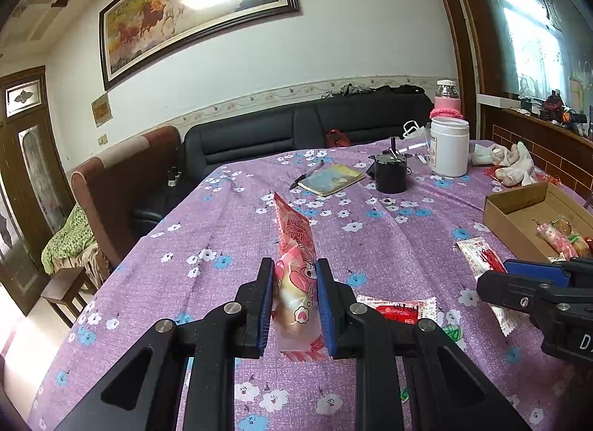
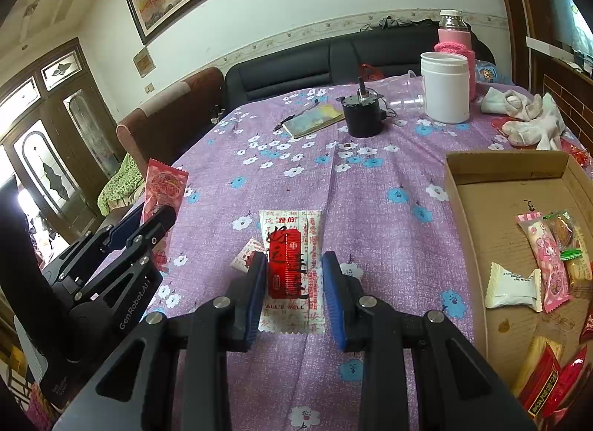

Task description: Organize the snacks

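Pink snack packet [image 1: 296,275] pinched by left gripper [image 1: 295,305]; right gripper [image 2: 294,292] spread over red-and-white packet [image 2: 292,267].

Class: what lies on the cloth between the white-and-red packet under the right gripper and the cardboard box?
Only bare purple floral tablecloth separates the white-and-red packet from the cardboard box, seen in the right wrist view.
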`<state>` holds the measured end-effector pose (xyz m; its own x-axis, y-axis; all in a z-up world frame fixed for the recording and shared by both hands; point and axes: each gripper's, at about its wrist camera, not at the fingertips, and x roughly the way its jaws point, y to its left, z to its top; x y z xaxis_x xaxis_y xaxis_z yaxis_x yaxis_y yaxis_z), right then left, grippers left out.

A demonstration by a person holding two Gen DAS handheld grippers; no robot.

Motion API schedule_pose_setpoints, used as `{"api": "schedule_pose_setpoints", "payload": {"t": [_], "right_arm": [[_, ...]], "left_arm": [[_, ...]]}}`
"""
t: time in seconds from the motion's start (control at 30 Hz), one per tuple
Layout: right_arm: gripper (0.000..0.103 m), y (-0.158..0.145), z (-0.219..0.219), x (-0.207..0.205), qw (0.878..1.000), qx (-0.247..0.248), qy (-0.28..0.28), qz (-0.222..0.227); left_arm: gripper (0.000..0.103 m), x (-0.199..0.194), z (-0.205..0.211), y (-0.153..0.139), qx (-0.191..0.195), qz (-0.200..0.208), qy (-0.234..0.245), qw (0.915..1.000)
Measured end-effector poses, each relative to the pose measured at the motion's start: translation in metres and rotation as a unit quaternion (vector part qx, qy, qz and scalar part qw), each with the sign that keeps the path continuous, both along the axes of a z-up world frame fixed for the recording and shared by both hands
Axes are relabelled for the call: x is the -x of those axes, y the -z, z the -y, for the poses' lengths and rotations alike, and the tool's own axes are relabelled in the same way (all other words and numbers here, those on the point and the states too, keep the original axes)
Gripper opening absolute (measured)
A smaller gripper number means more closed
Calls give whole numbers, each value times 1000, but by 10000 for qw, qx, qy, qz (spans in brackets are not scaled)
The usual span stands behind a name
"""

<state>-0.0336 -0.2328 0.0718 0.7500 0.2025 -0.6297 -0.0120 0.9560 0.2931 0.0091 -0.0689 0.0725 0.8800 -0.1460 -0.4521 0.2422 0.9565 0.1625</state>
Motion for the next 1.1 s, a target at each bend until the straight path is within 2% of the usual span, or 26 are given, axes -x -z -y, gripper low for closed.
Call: {"api": "schedule_pose_setpoints", "payload": {"t": [1.1], "right_arm": [[29,0,0,0,10000,-17,15,-30]], "left_arm": [[23,0,-1,1,-68,15,-16,10000]]}}
